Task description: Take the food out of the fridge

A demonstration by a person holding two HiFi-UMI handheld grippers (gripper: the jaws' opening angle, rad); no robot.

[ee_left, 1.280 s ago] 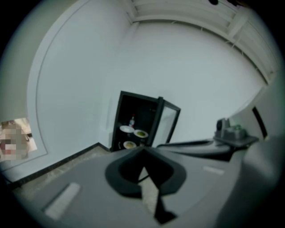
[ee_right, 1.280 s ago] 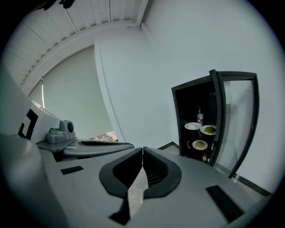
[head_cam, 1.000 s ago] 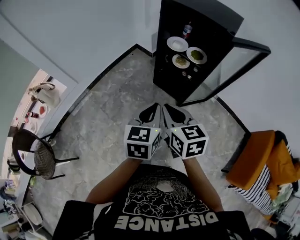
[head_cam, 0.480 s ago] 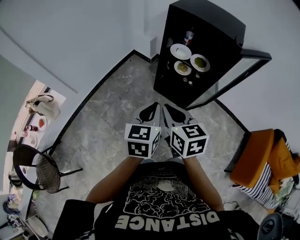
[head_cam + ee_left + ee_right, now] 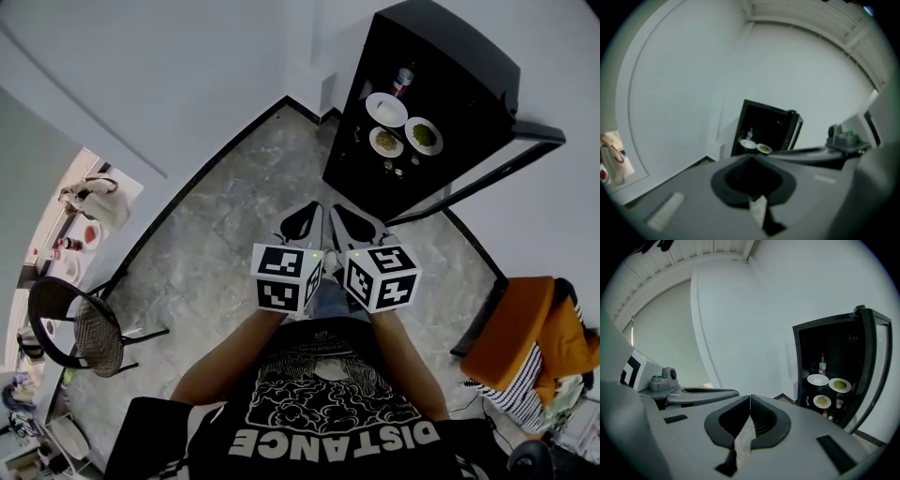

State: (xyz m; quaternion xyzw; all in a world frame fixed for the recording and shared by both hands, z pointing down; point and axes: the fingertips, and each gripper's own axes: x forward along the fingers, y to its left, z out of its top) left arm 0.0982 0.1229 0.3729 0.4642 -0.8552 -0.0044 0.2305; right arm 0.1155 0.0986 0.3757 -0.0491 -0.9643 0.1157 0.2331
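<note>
The black fridge stands open at the top right, against the white wall. On its shelves sit a white plate, a plate of green food, a plate of pale food and a bottle. The right gripper view shows the same plates: white, green and pale. My left gripper and right gripper are side by side at chest height over the floor. Both are shut and empty, well short of the fridge. Seen from the left gripper view, the fridge is small and far.
The fridge's glass door swings out to the right. A black chair stands at the left by a table with dishes. An orange cloth lies over furniture at the right. Grey marble floor lies between me and the fridge.
The person has walked toward the fridge, both grippers carried along side by side. The fridge sits further right in the head view. Both jaws stay shut.
</note>
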